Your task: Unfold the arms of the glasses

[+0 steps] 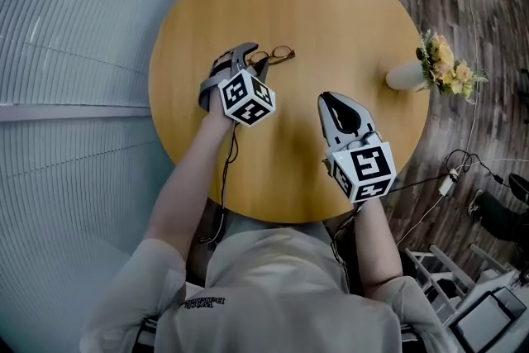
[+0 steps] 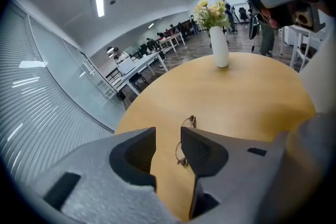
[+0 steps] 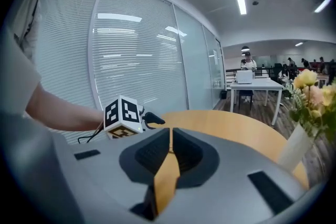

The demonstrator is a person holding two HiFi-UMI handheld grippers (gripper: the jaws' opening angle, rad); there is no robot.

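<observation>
Glasses (image 1: pixel 279 55) are lying on the counter (image 1: pixel 331 12) at the tips of the spread, empty left hand-held gripper (image 1: pixel 246 58), with the right hand-held gripper (image 1: pixel 335 100) hovering pressed together on nothing; an off-centre pinch is risking skidding or bending the thin frame.

Head view: high above, steeply down on the round table (image 1: pixel 331 12). Left gripper view — low at the left, close behind the glasses (image 2: pixel 181 148), facing across to the vase (image 2: pixel 219 47). Right gripper view — low, facing the left blinds (image 3: pixel 131 50); table and vase in all three.
</observation>
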